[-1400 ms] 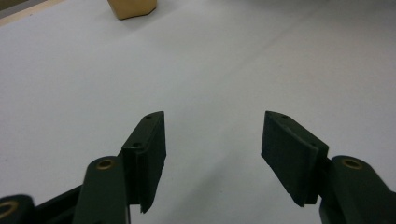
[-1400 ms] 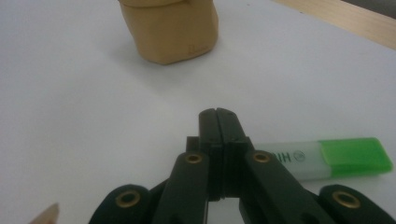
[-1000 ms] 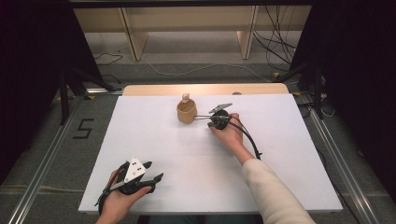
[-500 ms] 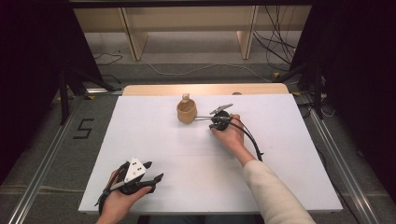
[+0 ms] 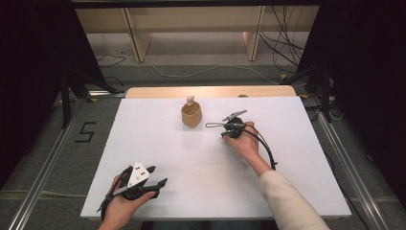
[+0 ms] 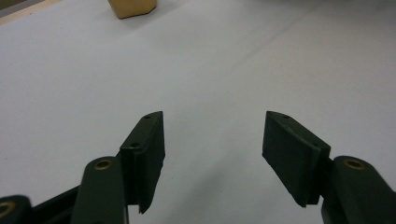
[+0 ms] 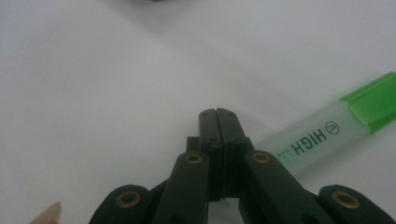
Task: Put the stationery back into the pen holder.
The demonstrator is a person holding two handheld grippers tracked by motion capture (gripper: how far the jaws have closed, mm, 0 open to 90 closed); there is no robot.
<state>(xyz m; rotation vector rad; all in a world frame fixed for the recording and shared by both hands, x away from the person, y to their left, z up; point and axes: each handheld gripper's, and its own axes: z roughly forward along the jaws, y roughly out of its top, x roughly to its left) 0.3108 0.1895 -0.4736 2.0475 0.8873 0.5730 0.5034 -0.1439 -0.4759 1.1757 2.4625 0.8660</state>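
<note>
**Readable marks: a floor numeral and a highlighter label**

In the high view a dark numeral "5" (image 5: 86,132) stands on the grey floor just left of the white table. In the right gripper view a green highlighter (image 7: 336,136) lies on the white surface; its pale barrel bears "HIGH" in dark capitals beside a small round logo, followed by a line of fine green print too small to read.
</note>
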